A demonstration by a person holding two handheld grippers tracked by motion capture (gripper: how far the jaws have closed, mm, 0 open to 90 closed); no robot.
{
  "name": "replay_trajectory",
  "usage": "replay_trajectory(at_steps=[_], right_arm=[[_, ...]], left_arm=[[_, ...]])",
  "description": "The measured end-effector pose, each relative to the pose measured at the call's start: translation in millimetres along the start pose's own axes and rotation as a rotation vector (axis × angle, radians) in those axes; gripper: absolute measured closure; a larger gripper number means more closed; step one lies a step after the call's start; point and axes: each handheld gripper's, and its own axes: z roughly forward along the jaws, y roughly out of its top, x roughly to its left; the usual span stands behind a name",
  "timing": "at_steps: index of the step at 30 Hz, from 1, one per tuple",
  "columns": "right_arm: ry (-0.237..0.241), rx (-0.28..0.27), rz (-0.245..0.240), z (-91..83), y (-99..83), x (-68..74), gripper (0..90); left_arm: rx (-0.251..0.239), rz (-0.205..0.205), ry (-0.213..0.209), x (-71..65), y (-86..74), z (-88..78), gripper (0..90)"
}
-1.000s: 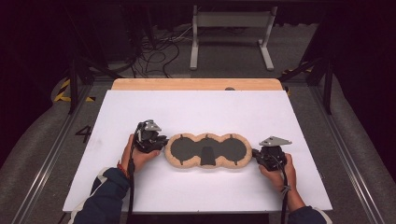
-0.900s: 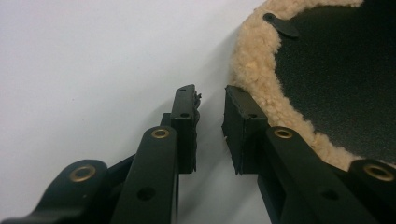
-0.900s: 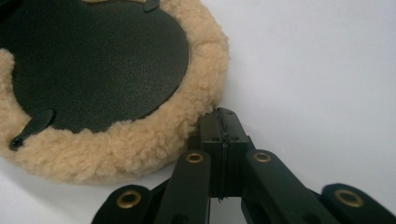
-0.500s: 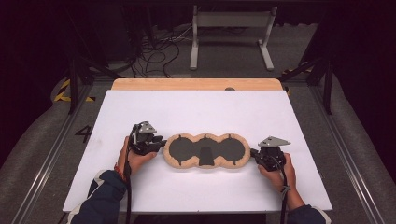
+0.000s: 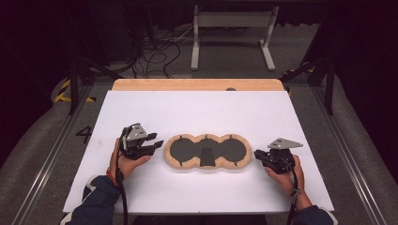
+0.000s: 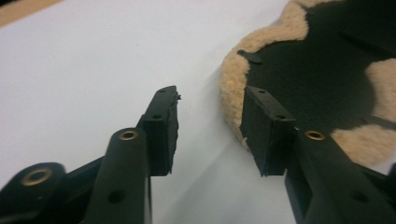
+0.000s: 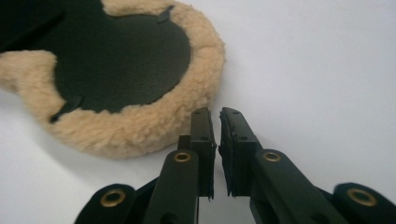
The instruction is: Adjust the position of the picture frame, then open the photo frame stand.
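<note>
A flat three-lobed black pad with a tan fleece rim (image 5: 180,150) lies on the white table top (image 5: 197,112). My left gripper (image 5: 157,144) is just left of it; its jaws have just been opening and stand open. In the left gripper view the fleece rim (image 6: 233,79) lies just ahead of the right jaw, and the left gripper (image 6: 210,93) holds nothing. My right gripper (image 5: 257,153) is at the pad's right end. Its jaws have just been opening to a narrow slit, and the right gripper (image 7: 215,114) sits beside the pad (image 7: 121,56), apart from the fleece.
A wooden strip (image 5: 197,84) runs along the table's far edge. Beyond it on the floor are a grey metal stand (image 5: 232,28) and loose cables (image 5: 159,51). Metal rails (image 5: 56,145) flank the table.
My left gripper has drawn back to the left, off the pad's left lobe, and its jaws have spread. The right hand has stayed put, and the pad has not shifted.
</note>
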Motion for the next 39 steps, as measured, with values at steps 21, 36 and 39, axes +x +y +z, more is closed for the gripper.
replay_trajectory(at_steps=[21,36,39], right_arm=[[0.104,-0.03,-0.041,-17.7,6.1,13.9,54.9],[0.152,-0.068,-0.082,-26.0,16.3,30.9,50.2],[0.17,-0.06,-0.092,-25.4,16.3,35.9,50.7]], left_arm=[[-0.048,0.096,-0.033,-41.0,-44.5,-44.9,20.1],[-0.028,0.058,-0.01,-38.6,-61.9,-58.8,11.2],[-0.02,0.055,-0.015,-39.7,-62.5,-57.4,11.2]])
